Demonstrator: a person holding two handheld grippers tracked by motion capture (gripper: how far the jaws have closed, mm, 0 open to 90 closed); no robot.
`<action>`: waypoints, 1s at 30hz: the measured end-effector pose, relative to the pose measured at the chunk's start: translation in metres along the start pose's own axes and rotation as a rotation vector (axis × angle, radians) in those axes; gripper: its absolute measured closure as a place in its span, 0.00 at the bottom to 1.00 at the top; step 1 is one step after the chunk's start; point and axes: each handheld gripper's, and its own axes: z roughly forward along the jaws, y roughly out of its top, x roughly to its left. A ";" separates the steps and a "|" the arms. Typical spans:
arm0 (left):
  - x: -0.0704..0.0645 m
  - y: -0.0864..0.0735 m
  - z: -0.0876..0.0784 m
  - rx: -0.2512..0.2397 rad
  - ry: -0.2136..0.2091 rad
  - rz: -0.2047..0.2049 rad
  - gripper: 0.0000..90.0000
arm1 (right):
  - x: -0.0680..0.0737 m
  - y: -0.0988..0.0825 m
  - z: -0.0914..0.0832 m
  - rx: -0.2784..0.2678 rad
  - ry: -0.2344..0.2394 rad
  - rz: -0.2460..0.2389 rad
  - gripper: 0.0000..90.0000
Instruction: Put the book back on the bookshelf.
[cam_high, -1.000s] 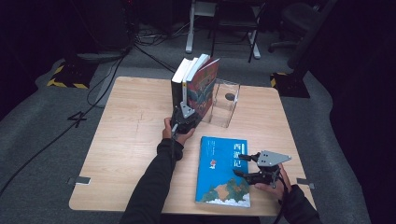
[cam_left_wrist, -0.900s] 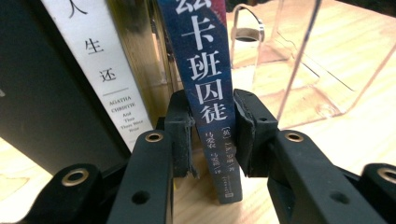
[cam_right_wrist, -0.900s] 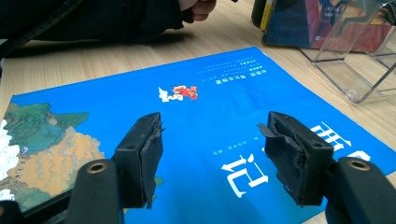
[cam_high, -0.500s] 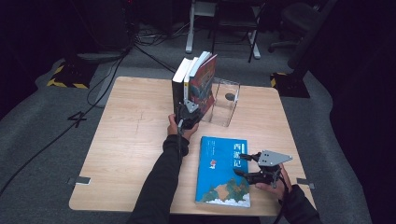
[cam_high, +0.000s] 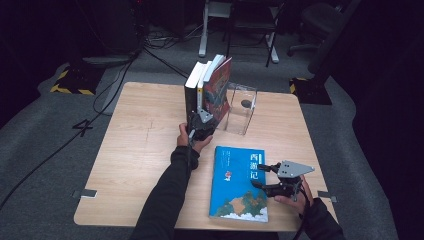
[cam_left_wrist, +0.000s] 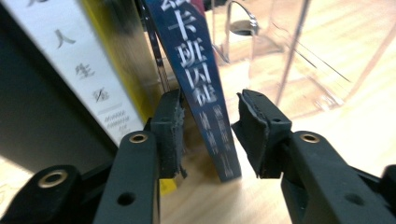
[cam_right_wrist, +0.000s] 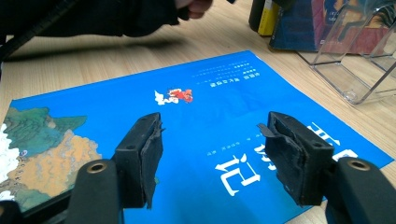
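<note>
— Anything moved since the earlier frame?

— Yes. Since then the red-covered book has tipped from a lean to nearly upright against the other books. My left gripper has just been opening its jaws; the book's blue spine stands between the pads, touching neither.

— So it's released?

— It is, with the book standing beside the clear holder.

— And the right?

— My right gripper hovers over the blue book lying flat, jaws apart, holding nothing.
</note>
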 end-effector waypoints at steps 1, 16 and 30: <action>0.000 -0.001 -0.005 0.000 -0.012 0.012 0.66 | 0.000 0.000 0.000 0.000 0.000 0.002 0.42; -0.010 -0.042 -0.072 0.078 -0.156 0.191 0.54 | 0.002 0.001 0.002 0.056 -0.023 0.015 0.40; -0.024 -0.091 -0.131 0.139 -0.293 0.244 0.44 | 0.002 -0.009 -0.008 0.118 -0.049 0.091 0.35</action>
